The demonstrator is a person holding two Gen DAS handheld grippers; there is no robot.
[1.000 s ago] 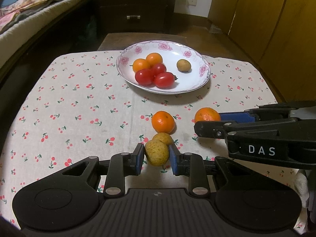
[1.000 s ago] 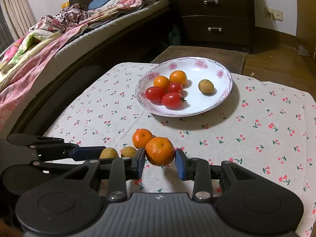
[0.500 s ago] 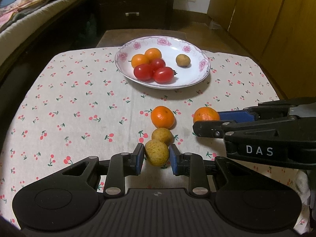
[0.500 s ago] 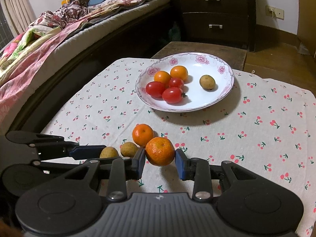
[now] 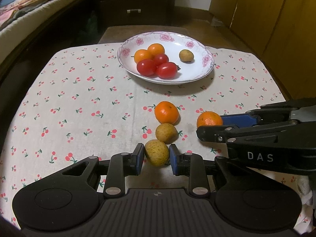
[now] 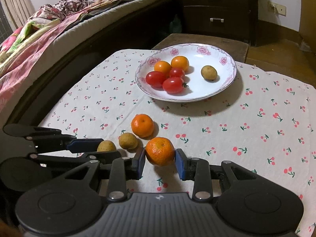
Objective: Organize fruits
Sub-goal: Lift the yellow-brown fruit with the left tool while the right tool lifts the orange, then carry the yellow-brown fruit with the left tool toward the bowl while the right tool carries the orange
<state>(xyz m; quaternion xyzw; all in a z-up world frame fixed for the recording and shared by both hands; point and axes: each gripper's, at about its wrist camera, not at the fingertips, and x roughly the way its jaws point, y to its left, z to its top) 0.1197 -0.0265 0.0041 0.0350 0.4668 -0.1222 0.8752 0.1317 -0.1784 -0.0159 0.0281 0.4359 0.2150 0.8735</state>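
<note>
Left gripper (image 5: 156, 156): closed on a small yellow-brown fruit (image 5: 157, 155); both blue pads are seen against its sides, low over the cherry-print cloth (image 5: 79, 102).
Right gripper (image 6: 160, 156): closed on a mandarin (image 6: 160, 151); the pads are pressed on its left and right flanks, and a shadow is cast beneath it, so it is judged to be just off the cloth.
Where the fruit lies: a second yellow-brown fruit (image 5: 166, 133) and a second mandarin (image 5: 166, 112) are left loose on the cloth, just beyond the left gripper, close together or touching.
Plate (image 5: 197, 75): set further back on the cloth; three red tomatoes (image 5: 156, 67), two small oranges and one yellow-brown fruit are already held in it.
Axis, yellow-brown fruit: slightly oval; the long axis is seen lying across the jaws, tilted a little, so it is gripped end to end.
Axis, mandarin: near round, somewhat flattened; the stem dimple is turned upward and toward the plate.
Risk, slip: round, smooth skins are held at two narrow contacts; a quick swing toward the plate is judged likely to roll either fruit out.
Risk, collision: the two grippers are held close side by side; a crossing path could cause a knock.
Risk, scatter: the loose pair lies in the forward path and could be nudged off the cloth.
Risk, plate: a drop from height could set the tomatoes rolling.
</note>
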